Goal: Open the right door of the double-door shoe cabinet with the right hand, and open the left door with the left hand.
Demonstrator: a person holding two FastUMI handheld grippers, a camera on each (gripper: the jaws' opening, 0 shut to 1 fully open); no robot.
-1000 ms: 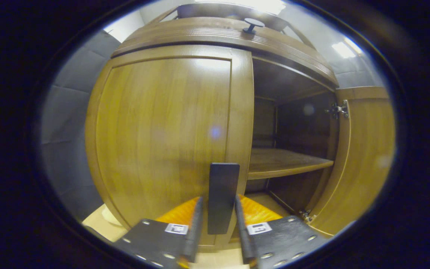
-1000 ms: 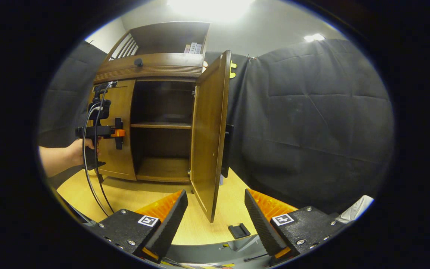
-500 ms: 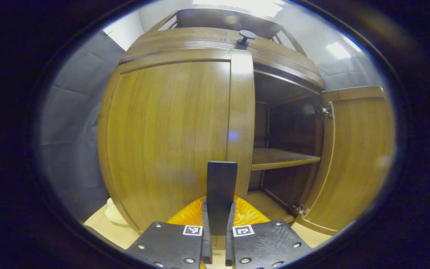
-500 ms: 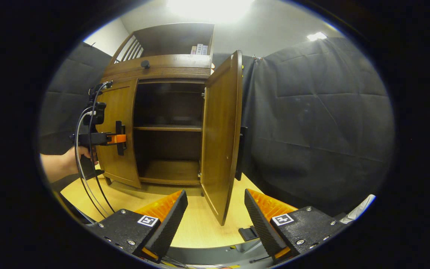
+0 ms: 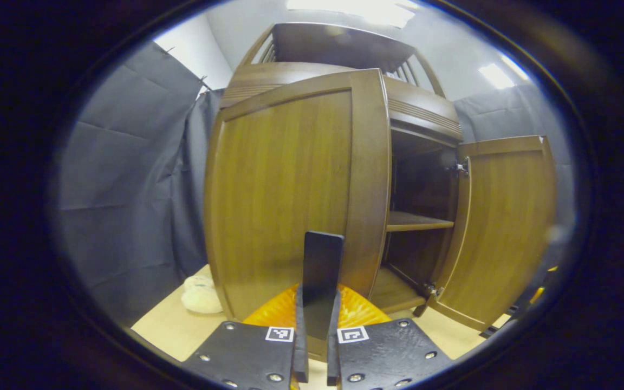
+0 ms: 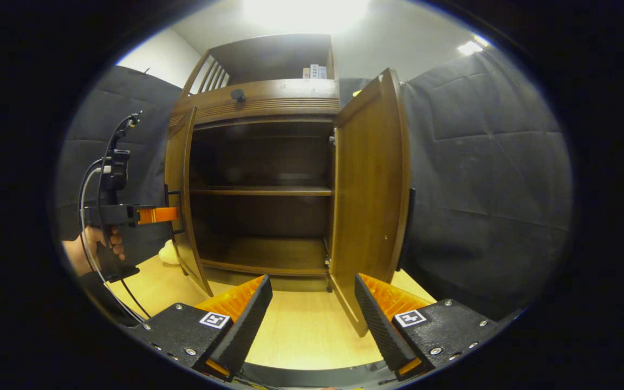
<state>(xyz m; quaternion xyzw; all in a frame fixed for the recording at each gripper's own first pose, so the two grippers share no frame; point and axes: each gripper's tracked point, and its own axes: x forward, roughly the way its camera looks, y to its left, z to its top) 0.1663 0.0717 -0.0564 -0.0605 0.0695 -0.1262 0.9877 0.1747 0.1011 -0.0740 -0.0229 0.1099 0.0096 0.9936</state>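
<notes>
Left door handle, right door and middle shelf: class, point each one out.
Left door handle (image 5: 322, 260), left gripper view: its flat front face.
Right door (image 6: 369, 189), right gripper view: its inner panel.
Middle shelf (image 6: 260, 190), right gripper view: its front edge.

We count one shoe cabinet (image 6: 268, 103) with two doors — the left door (image 5: 290, 184) and the right door (image 6: 369, 195) — plus one inner shelf (image 6: 260, 190), two grippers and one hand (image 6: 92, 246).

The left claw (image 5: 316, 357) is clamped tight, both fingers pressing on a dark flat handle (image 5: 320, 271) that stands upright between them. A hand (image 6: 92, 246) grips its body at far left. The right claw (image 6: 313, 309) gapes wide, holding nothing.
</notes>
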